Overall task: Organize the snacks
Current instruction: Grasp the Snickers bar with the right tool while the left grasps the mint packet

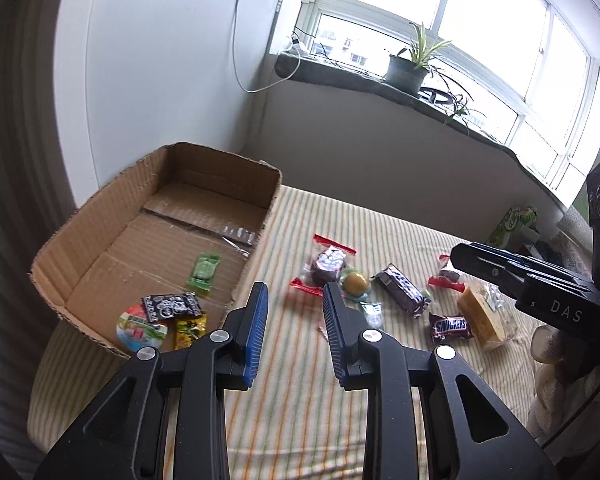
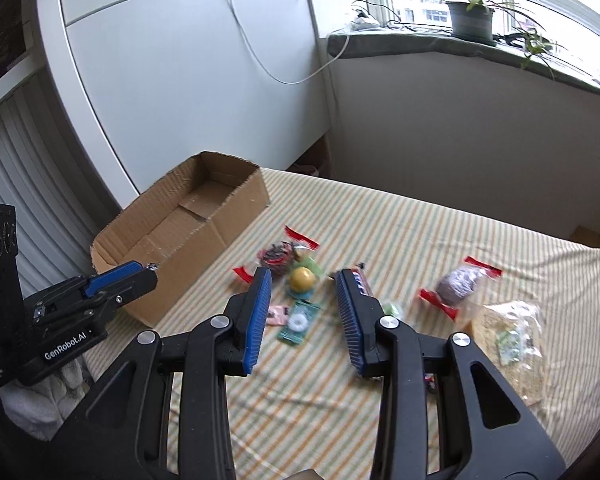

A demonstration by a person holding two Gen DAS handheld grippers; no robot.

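Note:
An open cardboard box sits at the left of the striped bed and holds several snacks, among them a green packet and a black-and-white packet. Loose snacks lie to its right: a dark cake in a red-edged wrapper, a yellow candy, a dark bar, a Snickers and a wrapped yellow cake. My left gripper is open and empty, near the box's right wall. My right gripper is open and empty above the yellow candy and a green mint packet.
The bed has a striped cover. A white wall and a windowsill with a potted plant stand behind it. A second red-edged cake lies at the right. A green carton stands at the far right.

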